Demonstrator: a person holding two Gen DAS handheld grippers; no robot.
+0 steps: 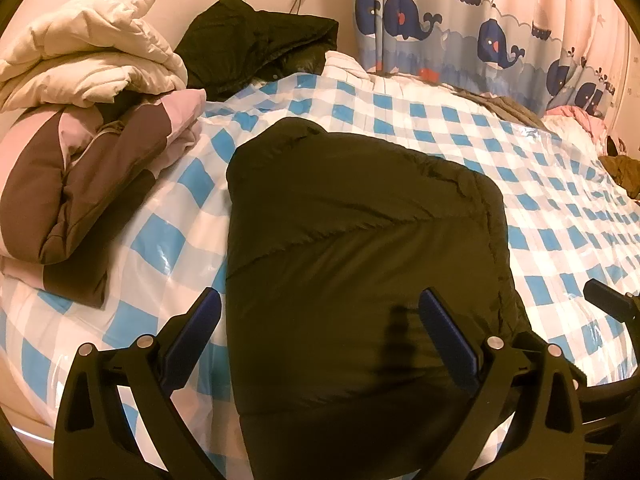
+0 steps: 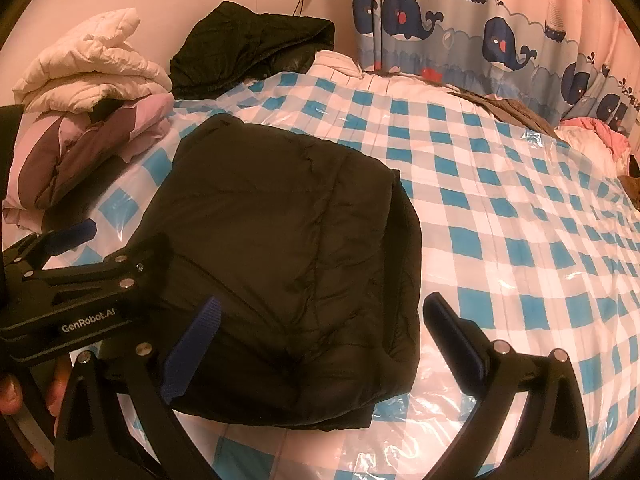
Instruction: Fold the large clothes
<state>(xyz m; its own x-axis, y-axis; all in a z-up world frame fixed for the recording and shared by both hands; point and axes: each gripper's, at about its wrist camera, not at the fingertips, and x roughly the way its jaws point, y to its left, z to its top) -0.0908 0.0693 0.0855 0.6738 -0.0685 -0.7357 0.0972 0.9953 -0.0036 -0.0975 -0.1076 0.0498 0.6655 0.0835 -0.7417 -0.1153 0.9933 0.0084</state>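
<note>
Both my grippers, left [image 1: 320,320] and right [image 2: 320,320], gape empty; puffy folded black jacket [image 2: 280,264] at twelve o'clock may spring open.

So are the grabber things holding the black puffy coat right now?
No, nothing is held. The left hand-held gripper and the right hand-held gripper are both open above the folded black jacket, which lies on the checkered sheet.
</note>
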